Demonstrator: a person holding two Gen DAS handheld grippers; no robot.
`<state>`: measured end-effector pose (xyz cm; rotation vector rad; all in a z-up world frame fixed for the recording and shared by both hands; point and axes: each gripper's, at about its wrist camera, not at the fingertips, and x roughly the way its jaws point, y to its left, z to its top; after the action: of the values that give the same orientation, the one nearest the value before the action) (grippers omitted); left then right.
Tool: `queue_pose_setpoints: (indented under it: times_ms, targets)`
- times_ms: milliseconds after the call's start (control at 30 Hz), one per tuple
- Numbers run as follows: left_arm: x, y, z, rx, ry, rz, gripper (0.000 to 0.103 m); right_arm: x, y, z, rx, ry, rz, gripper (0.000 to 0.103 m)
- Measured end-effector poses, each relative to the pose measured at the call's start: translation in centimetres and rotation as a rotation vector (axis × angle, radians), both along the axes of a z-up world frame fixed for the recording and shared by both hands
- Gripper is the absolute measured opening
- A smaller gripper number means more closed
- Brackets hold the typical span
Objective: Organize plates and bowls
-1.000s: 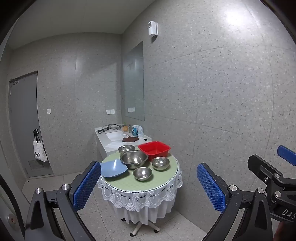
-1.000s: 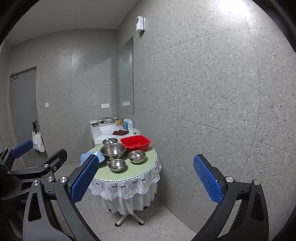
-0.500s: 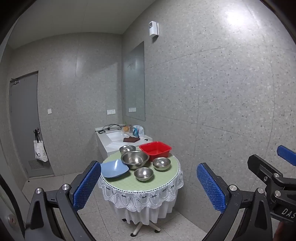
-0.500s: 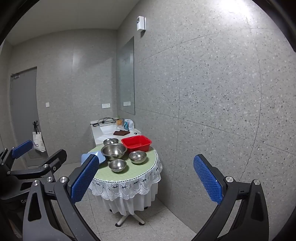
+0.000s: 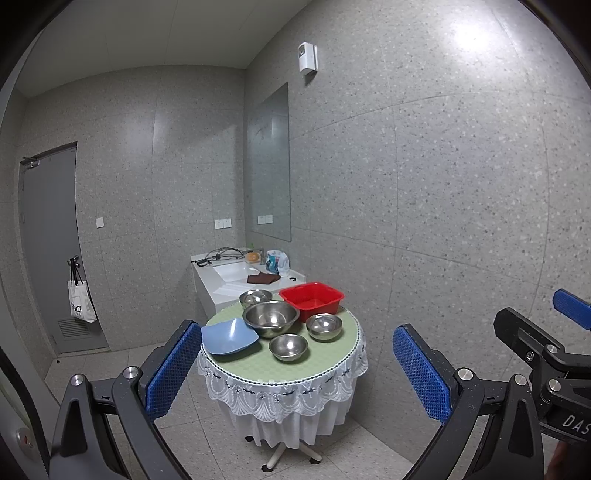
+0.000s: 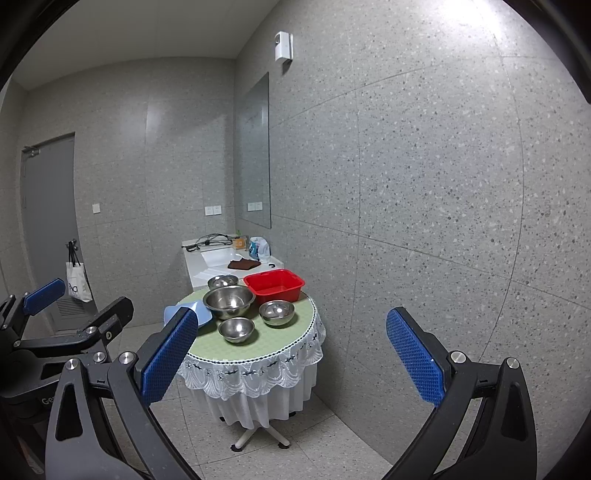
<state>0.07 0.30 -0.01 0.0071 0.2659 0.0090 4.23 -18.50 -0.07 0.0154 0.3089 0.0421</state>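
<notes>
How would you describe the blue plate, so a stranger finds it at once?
Look at the round table with the lace cloth. At its left edge, beside the biggest steel bowl, lies the blue plate. It alone is blue, squarish and shallow.

Illumination: dim, even, overhead. Glare patch on upper right wall. Focus sharp. Strong fisheye curvature; black vignette at corners.
</notes>
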Motion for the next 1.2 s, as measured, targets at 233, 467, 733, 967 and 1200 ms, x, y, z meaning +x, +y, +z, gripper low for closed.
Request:
queue_pose_setpoints:
  times_ms: [233,467,733,967,1200]
  targets:
    - [0.1,0.0,0.0,0.000,0.002,0.000,0.102,0.1,0.1,0.0,0.001,0.002,0.003,0.103]
    - [0.1,0.0,0.0,-0.001,0.003,0.001,0.102,0.1,0.2,0.0,0.001,0.003,0.002,0.103]
    - [0.4,0.1,0.0,-0.001,0.005,0.003,0.102,0.5,0.3,-0.1,0.004,0.005,0.007,0.103]
    - [0.8,0.4,0.0,-0.003,0.008,0.003,0.102,0.6,0.5,-0.4,0.002,0.004,0.008,0.103]
    - [1.1,0.7,-0.3,-0.005,0.009,0.003,0.102,0.6,0.6,-0.5,0.002,0.005,0.007,0.103]
